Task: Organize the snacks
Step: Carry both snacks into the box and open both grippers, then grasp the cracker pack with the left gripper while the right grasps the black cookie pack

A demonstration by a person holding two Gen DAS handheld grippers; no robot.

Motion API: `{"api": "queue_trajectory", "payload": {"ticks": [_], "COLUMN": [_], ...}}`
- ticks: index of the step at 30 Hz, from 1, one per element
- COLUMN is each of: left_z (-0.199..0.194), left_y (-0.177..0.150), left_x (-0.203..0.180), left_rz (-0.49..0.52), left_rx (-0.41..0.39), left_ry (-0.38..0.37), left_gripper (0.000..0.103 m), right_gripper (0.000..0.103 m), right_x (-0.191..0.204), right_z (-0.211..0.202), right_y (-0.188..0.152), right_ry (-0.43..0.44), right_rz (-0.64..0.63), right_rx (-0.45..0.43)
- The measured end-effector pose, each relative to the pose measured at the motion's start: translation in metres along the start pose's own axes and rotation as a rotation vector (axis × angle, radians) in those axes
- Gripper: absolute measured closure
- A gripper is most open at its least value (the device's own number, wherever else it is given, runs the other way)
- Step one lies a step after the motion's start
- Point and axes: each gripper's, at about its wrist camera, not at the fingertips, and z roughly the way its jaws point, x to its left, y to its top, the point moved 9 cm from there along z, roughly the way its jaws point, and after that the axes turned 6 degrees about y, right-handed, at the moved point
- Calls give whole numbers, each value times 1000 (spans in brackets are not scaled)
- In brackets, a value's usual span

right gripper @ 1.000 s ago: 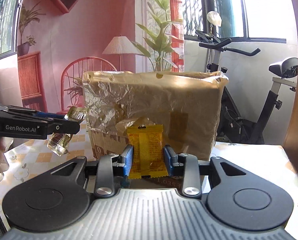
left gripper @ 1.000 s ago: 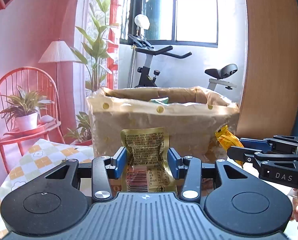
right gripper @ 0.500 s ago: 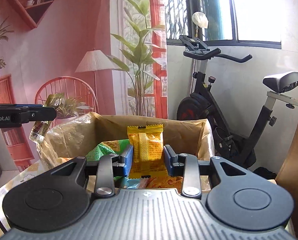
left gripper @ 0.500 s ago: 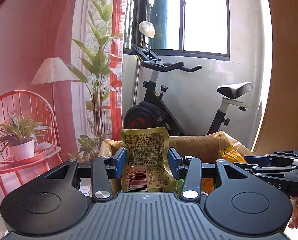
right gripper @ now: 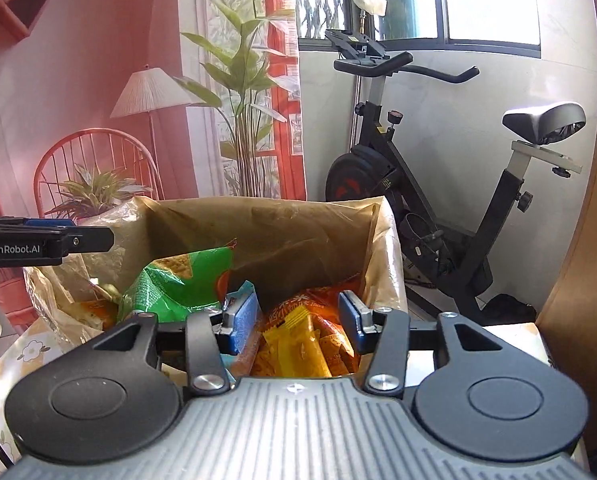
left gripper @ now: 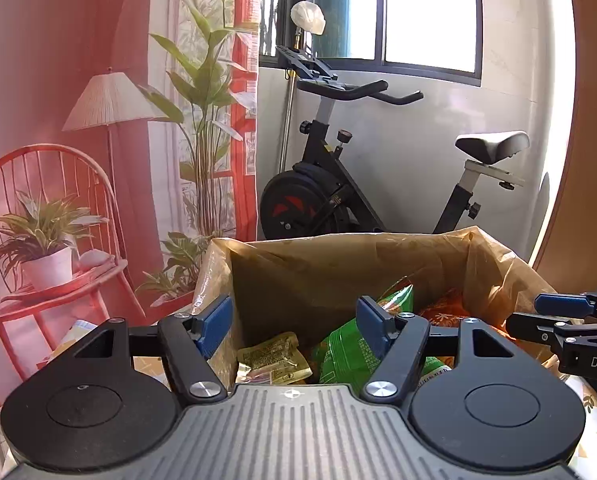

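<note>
A box lined with a brown plastic bag [left gripper: 338,268] stands in front of both grippers and also shows in the right wrist view [right gripper: 282,232]. My left gripper [left gripper: 294,320] is open and empty above it. The gold snack packet [left gripper: 272,358] lies inside the box below the left gripper, beside a green chip bag [left gripper: 350,348]. My right gripper [right gripper: 298,316] is open and empty over the box. The yellow snack packet [right gripper: 298,344] lies below it on orange packets. A green bag [right gripper: 178,280] lies to the left.
An exercise bike [left gripper: 378,184] stands behind the box by the window. A red chair with a potted plant [left gripper: 46,248], a floor lamp and a tall plant stand at the left. A wooden panel [right gripper: 578,280] is at the right. The table has a flowered cloth [right gripper: 14,356].
Both grippers rose over the box rim and opened. The gold packet dropped from the left gripper and the yellow packet dropped from the right gripper into the box.
</note>
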Motion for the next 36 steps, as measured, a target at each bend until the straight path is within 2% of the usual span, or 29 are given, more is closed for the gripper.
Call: {"api": "queue_trajectory", "payload": {"ticks": [1, 6, 8, 16, 21, 30, 36], "left_z": [-3, -33, -46, -99, -118, -119, -114], "left_y": [1, 0, -1, -22, -47, -98, -119], "left_x": [1, 11, 16, 34, 50, 79, 99], "left_rz": [-3, -14, -20, -21, -44, -42, -37], "left_rx": [2, -15, -24, -44, -23, 56, 94], "left_ry": [1, 0, -3, -35, -30, 4, 23], "left_gripper": [31, 30, 30, 30, 30, 31, 31], "right_gripper": [47, 28, 24, 22, 22, 22, 22], "right_x": [2, 15, 20, 50, 70, 84, 91], "right_z": [-4, -25, -32, -62, -74, -73, -62], "right_y": [0, 1, -1, -14, -32, -83, -112], "right_ry": [6, 43, 53, 118, 143, 143, 136], "right_rz": [-2, 24, 32, 72, 79, 170, 185], "right_rx": [-5, -40, -47, -78, -86, -35, 16]}}
